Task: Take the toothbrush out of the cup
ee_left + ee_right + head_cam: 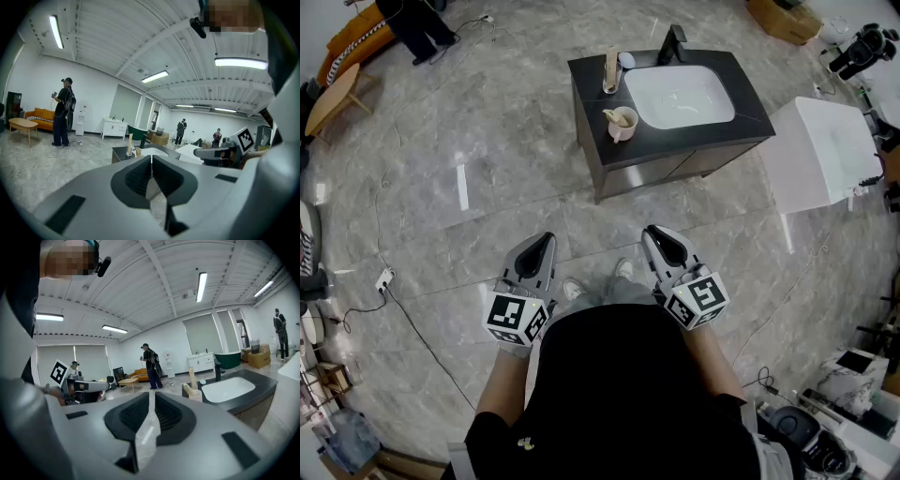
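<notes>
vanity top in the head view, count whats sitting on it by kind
beige cup: 1
pale toothbrush lying in that cup: 1
tall beige upright item: 1
small pale round object: 1
black faucet: 1
total: 5

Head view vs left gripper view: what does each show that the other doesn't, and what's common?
Head view only: the left gripper seen from outside with its marker cube, the person's shoes, and a power strip on the floor.

Left gripper view only: ceiling lights, two distant people by the back wall, and its own fingers close up, pressed together with nothing between them.

Both: the right gripper, the dark vanity with the cup on it, the orange sofa and the standing person near it.
</notes>
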Demonstrator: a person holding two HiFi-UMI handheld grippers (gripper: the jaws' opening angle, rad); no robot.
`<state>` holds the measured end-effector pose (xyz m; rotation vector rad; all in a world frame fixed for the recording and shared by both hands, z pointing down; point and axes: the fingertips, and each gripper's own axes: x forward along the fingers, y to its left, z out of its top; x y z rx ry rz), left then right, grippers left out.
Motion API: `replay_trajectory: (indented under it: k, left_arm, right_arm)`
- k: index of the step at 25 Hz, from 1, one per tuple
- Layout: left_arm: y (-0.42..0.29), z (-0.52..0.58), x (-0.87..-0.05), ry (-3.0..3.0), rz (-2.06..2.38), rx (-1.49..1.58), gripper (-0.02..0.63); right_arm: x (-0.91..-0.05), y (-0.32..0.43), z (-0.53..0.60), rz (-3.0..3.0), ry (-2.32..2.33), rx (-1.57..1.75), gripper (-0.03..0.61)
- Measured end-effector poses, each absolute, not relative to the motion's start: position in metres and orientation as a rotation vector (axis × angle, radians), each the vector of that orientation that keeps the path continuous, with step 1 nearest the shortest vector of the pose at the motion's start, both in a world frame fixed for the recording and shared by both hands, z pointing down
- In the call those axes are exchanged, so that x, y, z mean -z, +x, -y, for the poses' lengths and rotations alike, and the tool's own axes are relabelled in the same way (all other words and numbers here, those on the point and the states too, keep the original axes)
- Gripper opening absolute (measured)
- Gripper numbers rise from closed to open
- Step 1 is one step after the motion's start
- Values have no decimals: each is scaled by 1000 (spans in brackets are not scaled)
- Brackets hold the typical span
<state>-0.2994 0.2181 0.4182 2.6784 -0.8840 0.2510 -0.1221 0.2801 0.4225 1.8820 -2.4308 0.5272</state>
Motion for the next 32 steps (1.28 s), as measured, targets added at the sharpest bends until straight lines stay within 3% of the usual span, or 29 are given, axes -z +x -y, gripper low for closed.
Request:
replay_trajectory:
  k: [23, 32]
  left_arm:
    - [-150, -201, -413, 2693, 953, -335, 28]
    - [-122, -172, -433, 2656, 951, -397, 29]
  right_arm:
    - [-423, 42, -264, 2529, 1928, -547, 54]
    - [-437, 79, -234, 2508, 1949, -608, 54]
